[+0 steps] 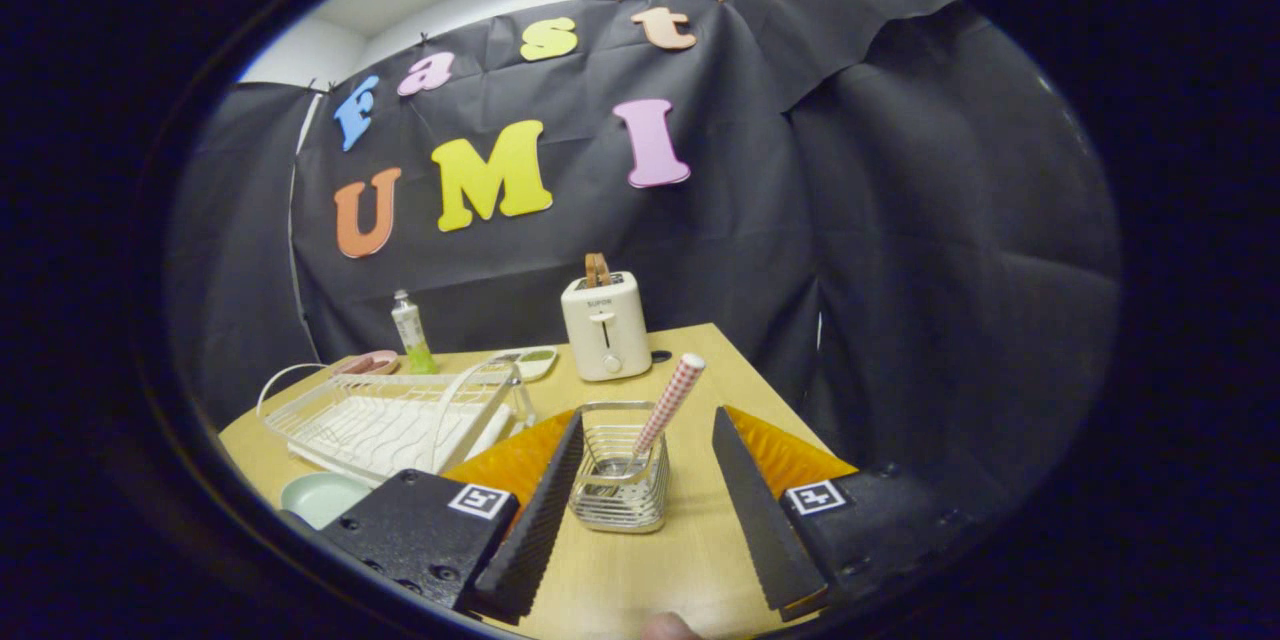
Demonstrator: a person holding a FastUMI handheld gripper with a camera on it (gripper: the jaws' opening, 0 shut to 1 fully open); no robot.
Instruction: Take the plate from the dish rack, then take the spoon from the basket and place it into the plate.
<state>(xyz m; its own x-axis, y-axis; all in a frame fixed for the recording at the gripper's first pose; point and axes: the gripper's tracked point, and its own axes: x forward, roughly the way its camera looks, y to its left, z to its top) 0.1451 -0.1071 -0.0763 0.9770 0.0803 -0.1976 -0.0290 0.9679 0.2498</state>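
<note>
Fingers of the single black gripper (pixel 640 490) stand wide apart, holding nothing, with one small square wire basket (pixel 620 480) of shiny metal sitting between them on the pale wooden table (pixel 690 560). Neither finger touches the basket; each ribbed pad (pixel 535 510) sits clear of its sides (the gap looks a little smaller on the left). One spoon with a red-and-white checked handle (pixel 668 407) stands in the basket, its handle leaning up and to the right above the rim, its bowl down inside the wires and hard to make out.

Left of the basket lies one white wire dish rack (pixel 385 418) with a curved white handle; its slots look bare from this angle. Nearer than the rack and also left of the basket, one round pale-green plate (pixel 322 497) lies flat on the table, partly hidden by the gripper's left body.

Beyond the basket stands one cream two-slot toaster (pixel 605 325) with a brown piece poking out of the top. Left of the toaster and behind the basket rests one small white dish with a green inside (pixel 535 361). Further left, behind the rack, are one slim white bottle with a green base (pixel 410 332) and one small pink dish (pixel 370 362).

A fingertip (pixel 668 628) shows at the near table edge, in front of the basket.
</note>
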